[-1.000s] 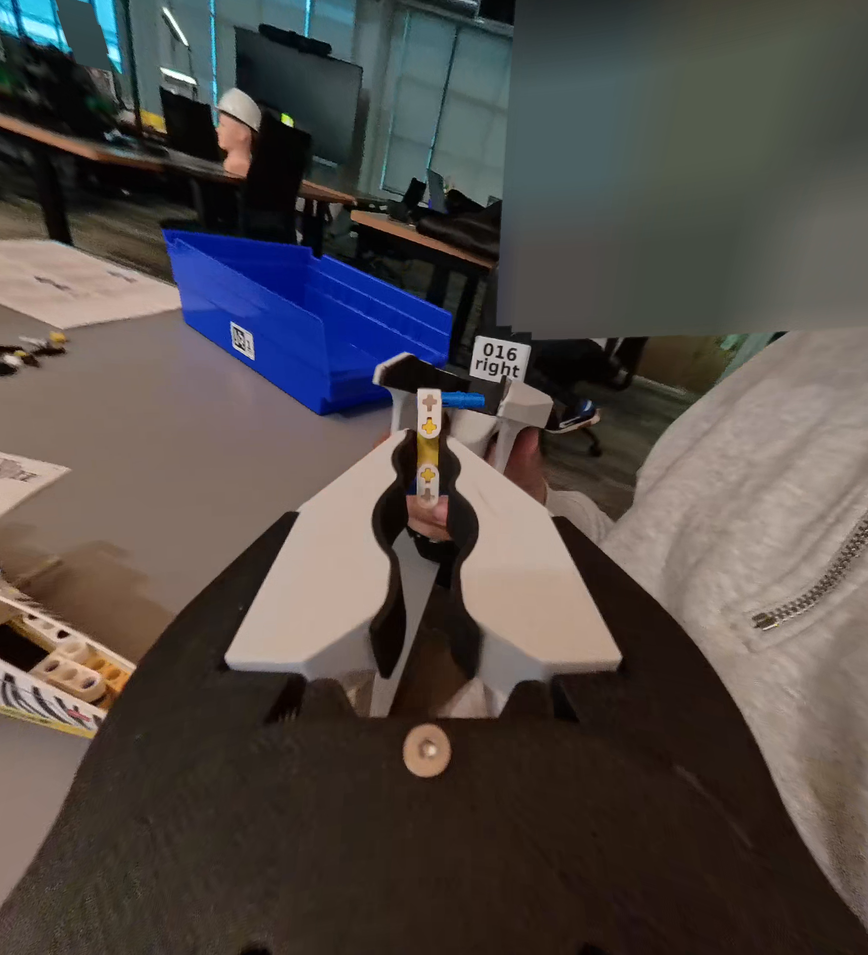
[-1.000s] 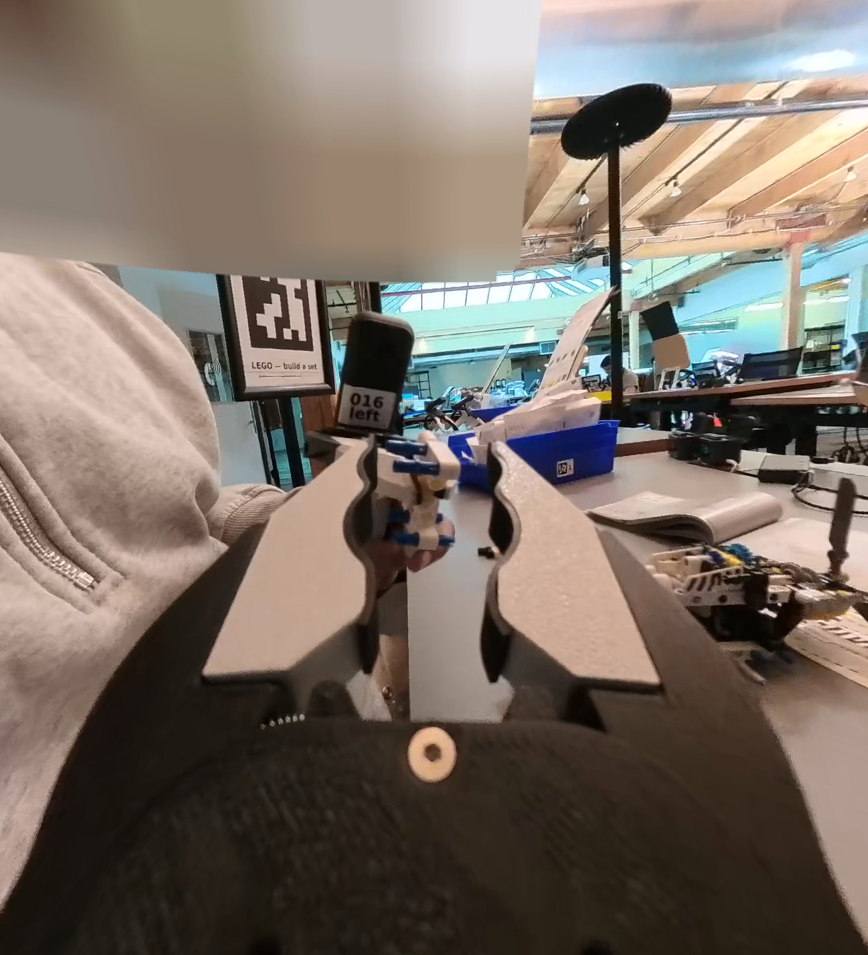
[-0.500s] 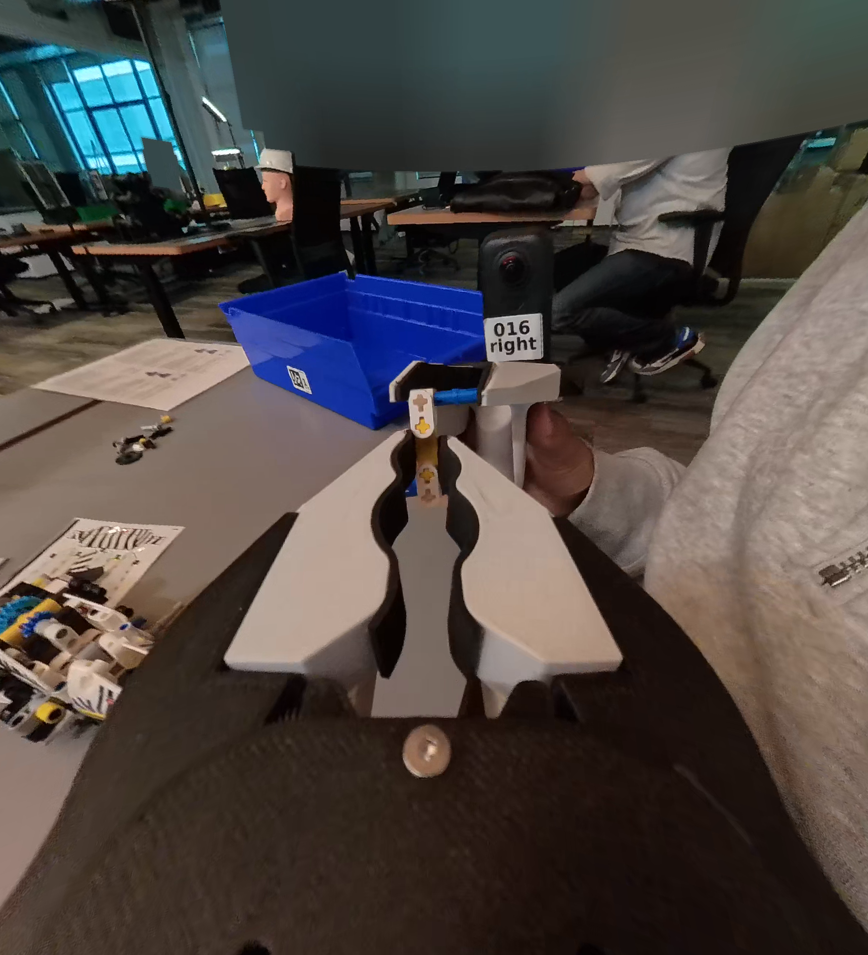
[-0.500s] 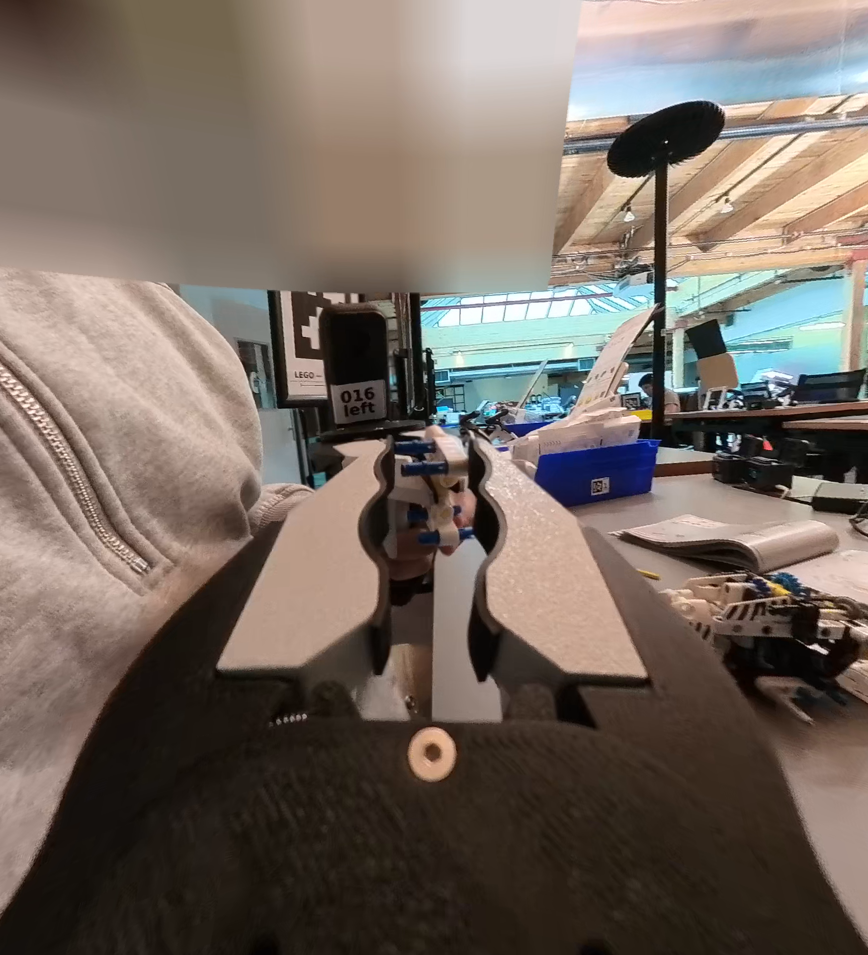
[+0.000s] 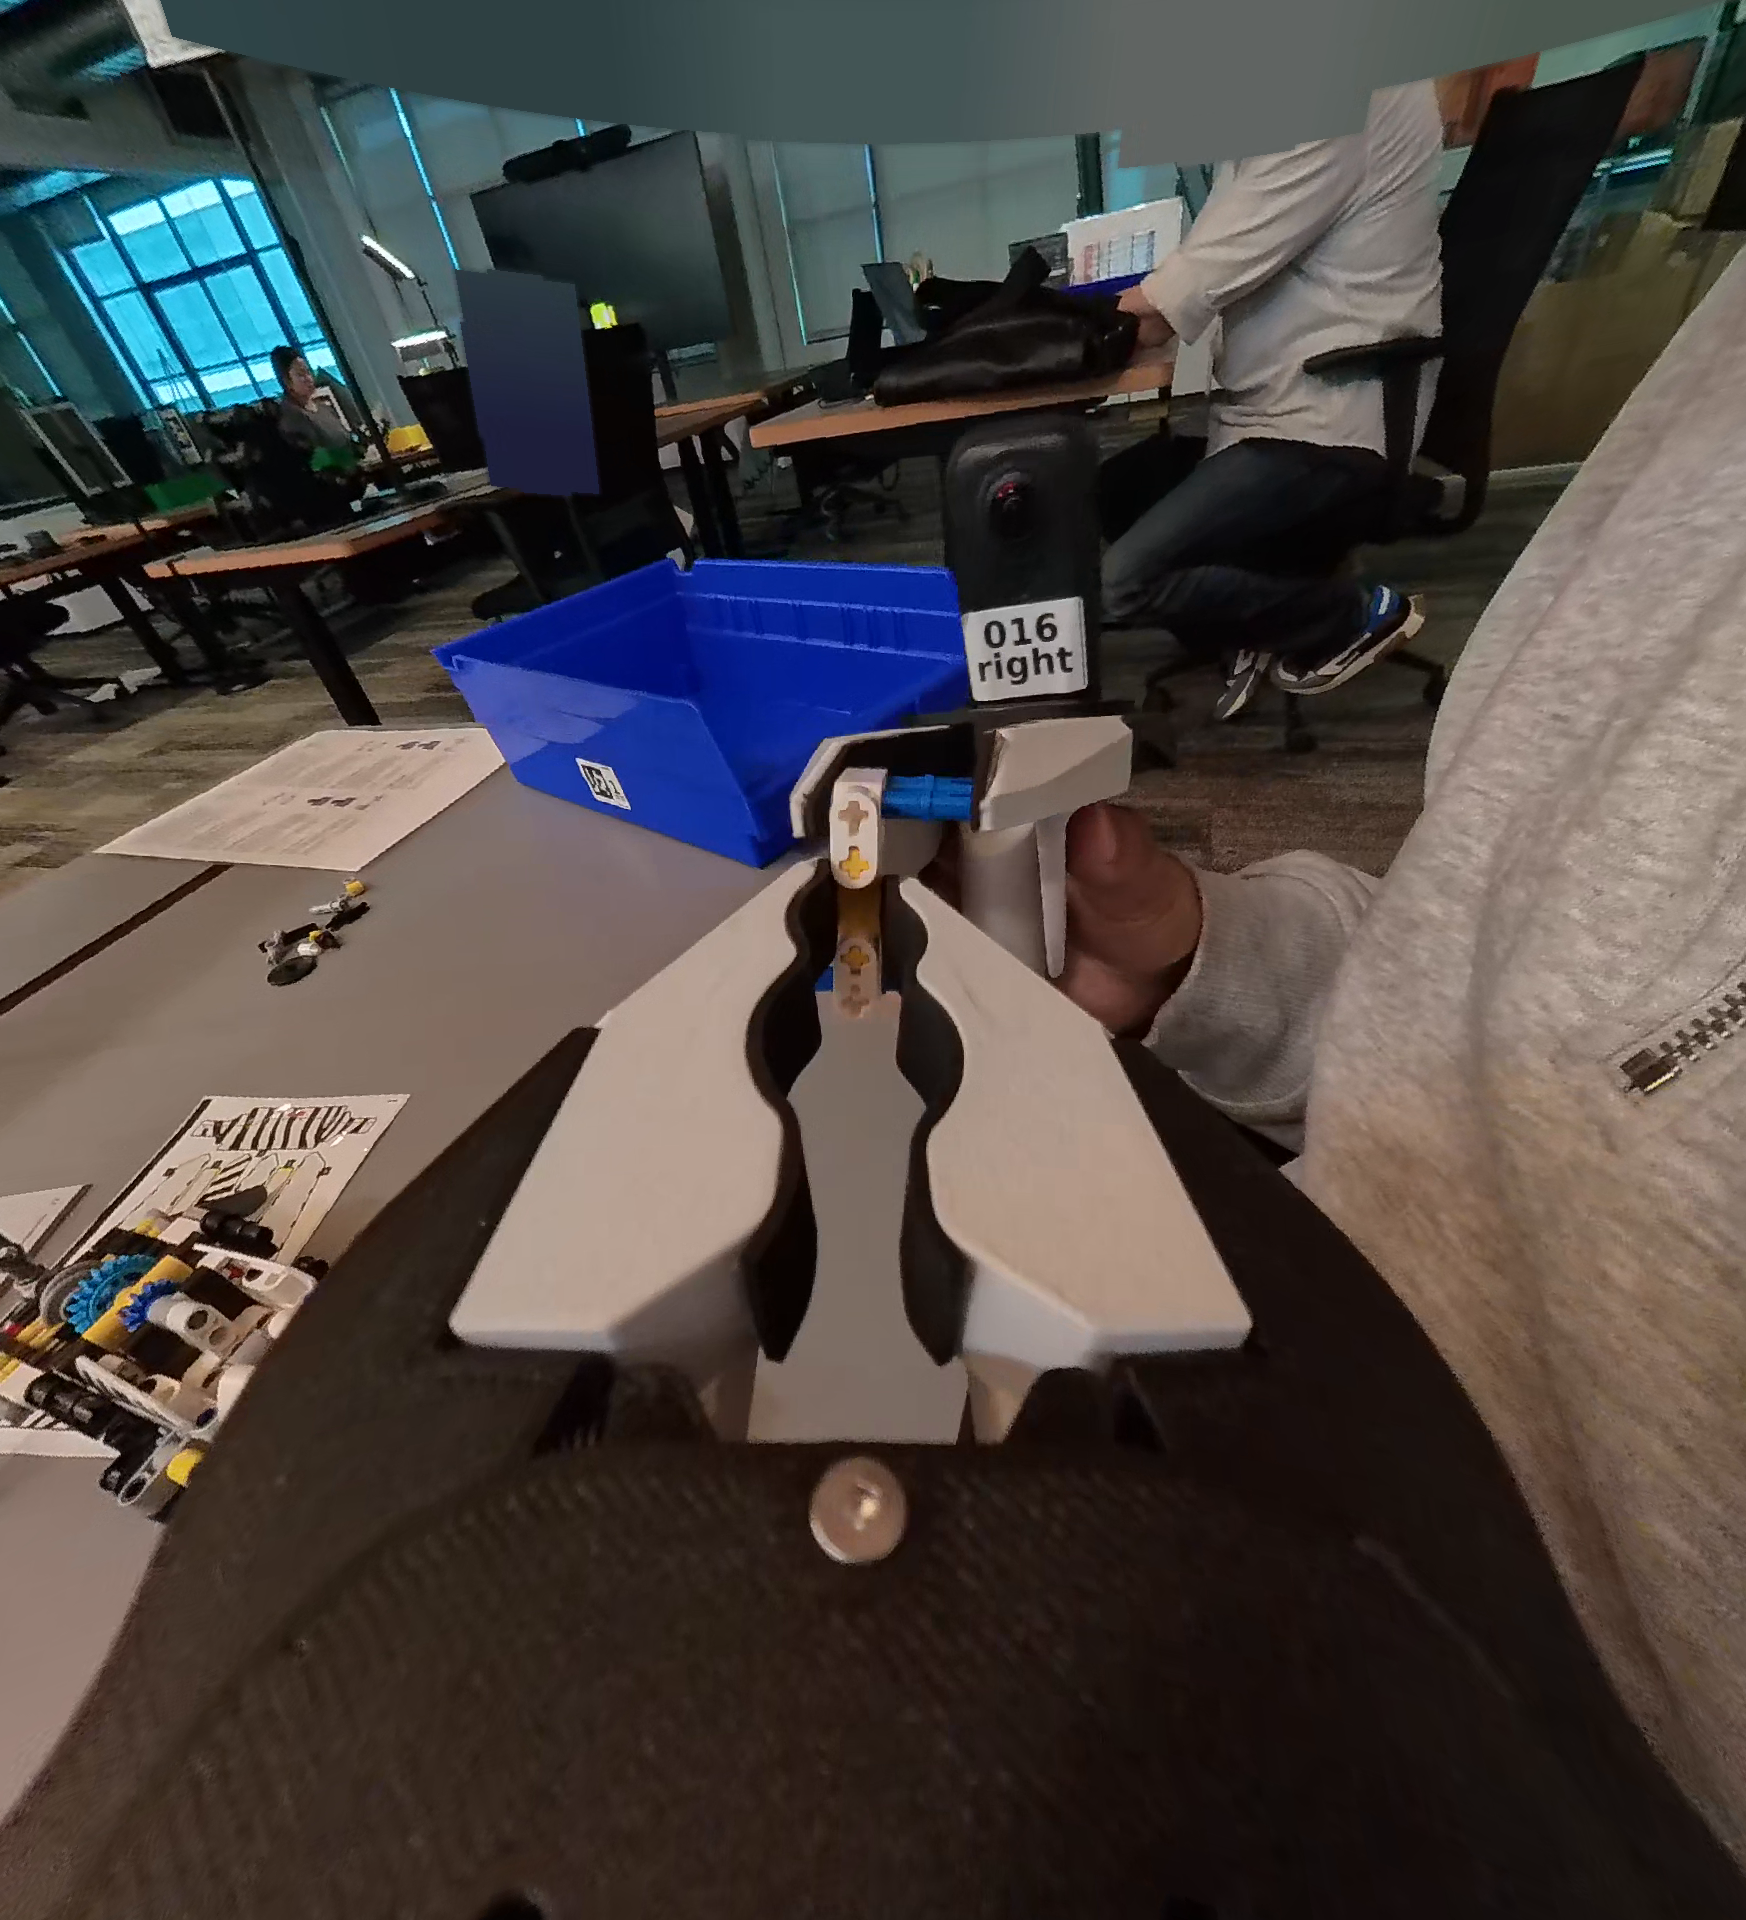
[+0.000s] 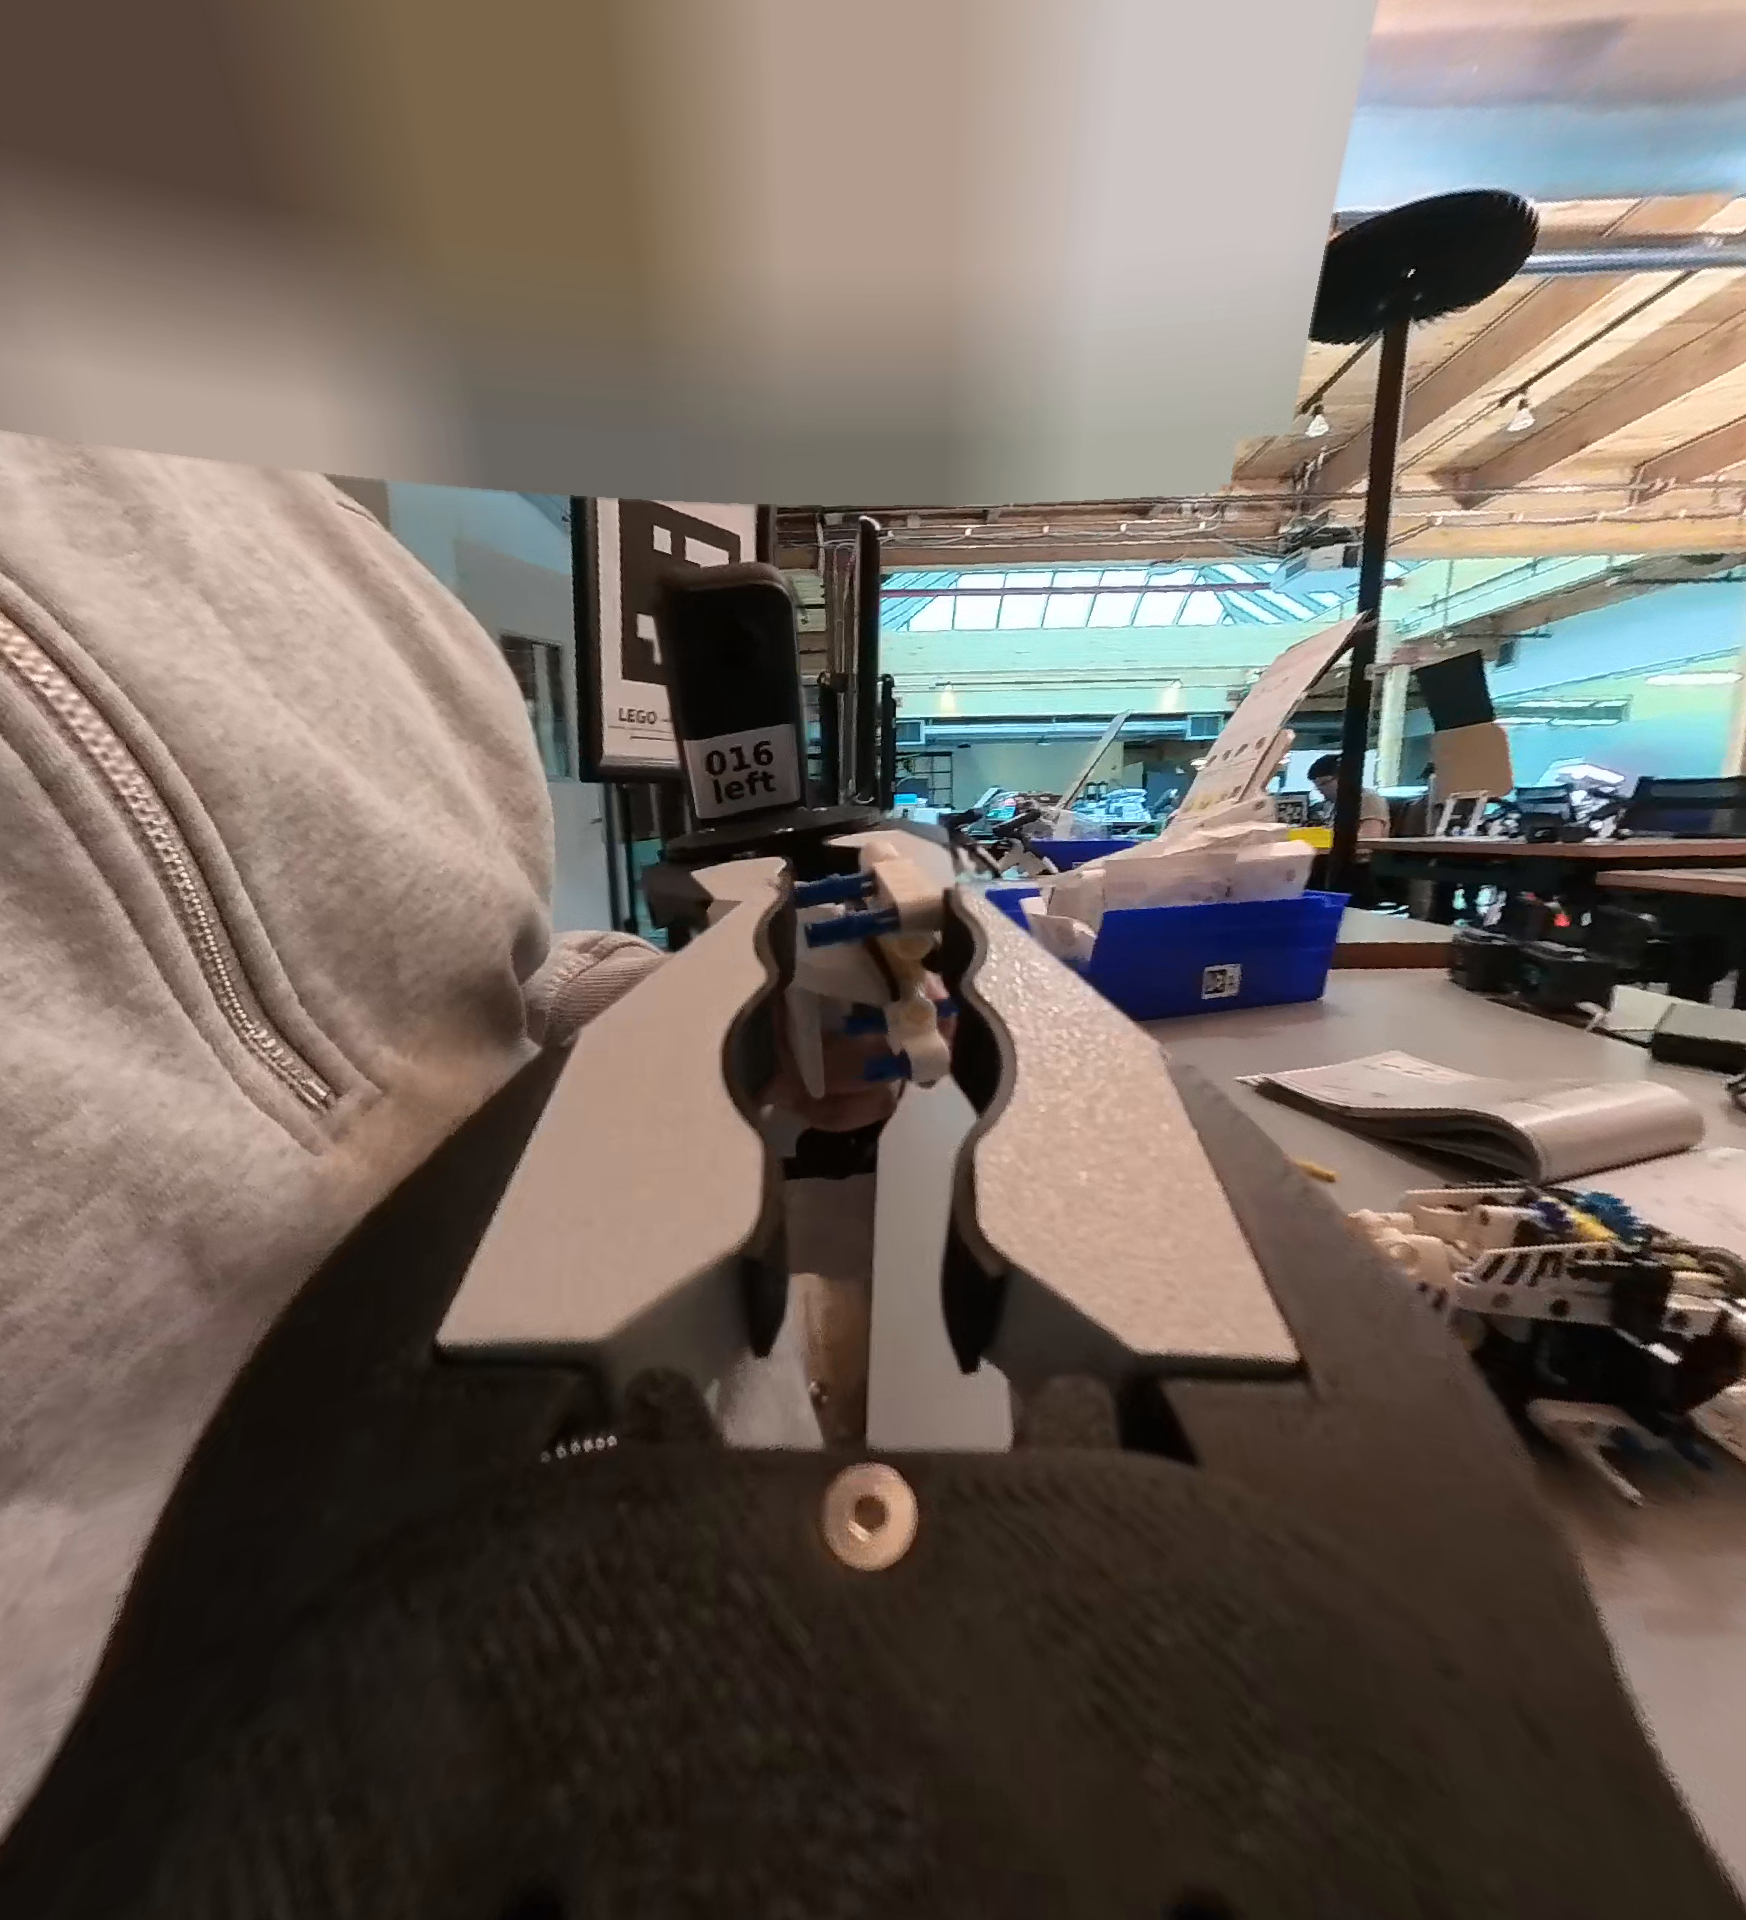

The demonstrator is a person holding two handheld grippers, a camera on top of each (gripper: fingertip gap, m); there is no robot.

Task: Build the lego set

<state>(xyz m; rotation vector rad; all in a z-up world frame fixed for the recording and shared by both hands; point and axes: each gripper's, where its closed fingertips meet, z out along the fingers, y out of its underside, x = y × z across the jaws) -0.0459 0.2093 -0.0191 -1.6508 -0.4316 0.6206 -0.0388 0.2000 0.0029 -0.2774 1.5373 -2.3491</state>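
Two grippers meet in mid-air above the tabletop, both working on one small lego piece: a short white bar with yellow cross holes and blue pins sticking out sideways. The left gripper is nearly closed and pinches the lower part of the bar between its tips. The right gripper is also narrowed around the piece, its tips bracketing the top end where the upper pins project; from the left wrist view it appears clamped on a blue pin.

Several things could go wrong, as I judge it. If the two grippers pull or twist out of line, the pin may pop out or the bar may pivot in the left one's thin hold. A slip would drop the piece to the tabletop or floor, since nothing lies under it. Pushing a pin off-axis could jam it halfway. The half-built model sits well apart on the tabletop, beside a booklet, with a blue bin farther back.
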